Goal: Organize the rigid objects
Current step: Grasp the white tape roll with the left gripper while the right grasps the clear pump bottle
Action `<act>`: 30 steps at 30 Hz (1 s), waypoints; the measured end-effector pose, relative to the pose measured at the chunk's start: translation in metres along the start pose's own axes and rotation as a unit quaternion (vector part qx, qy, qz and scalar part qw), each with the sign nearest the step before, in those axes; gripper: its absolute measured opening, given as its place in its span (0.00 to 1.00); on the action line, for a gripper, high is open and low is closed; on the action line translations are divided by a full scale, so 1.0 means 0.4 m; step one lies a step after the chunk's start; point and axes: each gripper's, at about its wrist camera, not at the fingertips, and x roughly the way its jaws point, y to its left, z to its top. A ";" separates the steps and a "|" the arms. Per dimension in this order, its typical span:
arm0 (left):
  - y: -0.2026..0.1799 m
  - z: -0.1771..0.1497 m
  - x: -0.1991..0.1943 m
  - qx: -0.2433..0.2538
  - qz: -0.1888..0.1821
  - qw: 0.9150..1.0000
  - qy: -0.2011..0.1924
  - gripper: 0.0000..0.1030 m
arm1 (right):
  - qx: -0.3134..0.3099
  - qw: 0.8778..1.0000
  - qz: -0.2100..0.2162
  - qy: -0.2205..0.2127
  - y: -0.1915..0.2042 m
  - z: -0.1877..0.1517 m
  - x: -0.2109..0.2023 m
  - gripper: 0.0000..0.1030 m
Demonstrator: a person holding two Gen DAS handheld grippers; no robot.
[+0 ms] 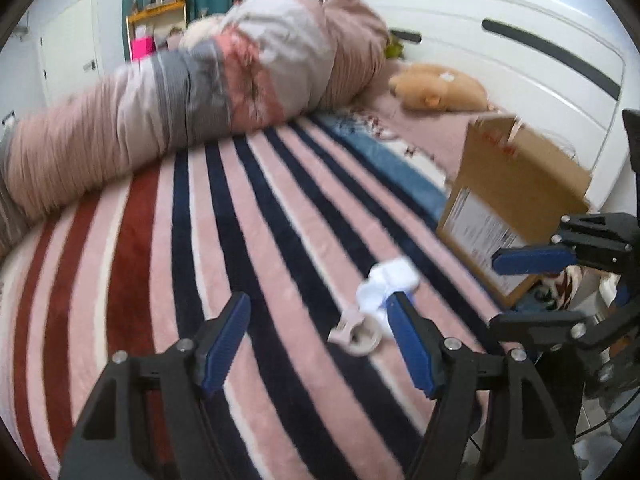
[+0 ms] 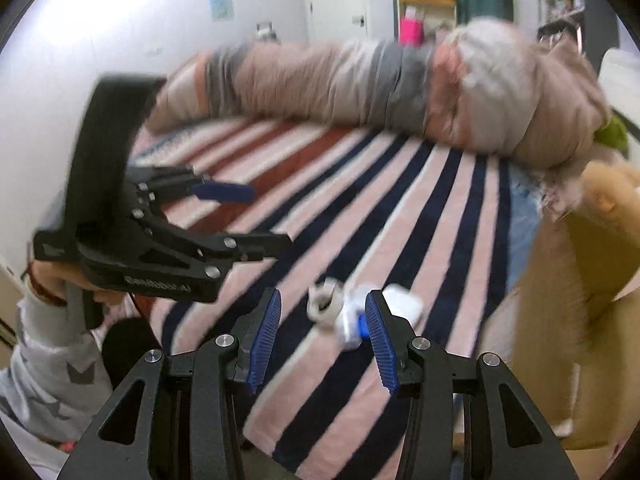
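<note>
A small beige ring-shaped object (image 1: 355, 332) and a white object with a blue part (image 1: 386, 284) lie on the striped blanket (image 1: 160, 248). My left gripper (image 1: 320, 344) is open and empty, hovering just short of them, the beige object between its fingers. My right gripper (image 2: 324, 340) is open and empty, with the beige object (image 2: 324, 304) and the white object (image 2: 400, 308) just ahead of its fingertips. The right gripper also shows in the left wrist view (image 1: 532, 288), and the left gripper in the right wrist view (image 2: 244, 220). Both views are blurred.
An open cardboard box (image 1: 512, 192) stands at the bed's right edge by the white headboard (image 1: 520, 32); it also shows in the right wrist view (image 2: 580, 320). A rolled quilt (image 1: 192, 92) lies across the far side. A tan plush toy (image 1: 440, 88) lies near the headboard.
</note>
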 end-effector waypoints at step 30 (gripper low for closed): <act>-0.022 -0.115 0.165 -0.026 -0.077 0.993 0.085 0.17 | 0.018 0.995 -0.014 0.097 -0.051 -0.158 0.157 0.21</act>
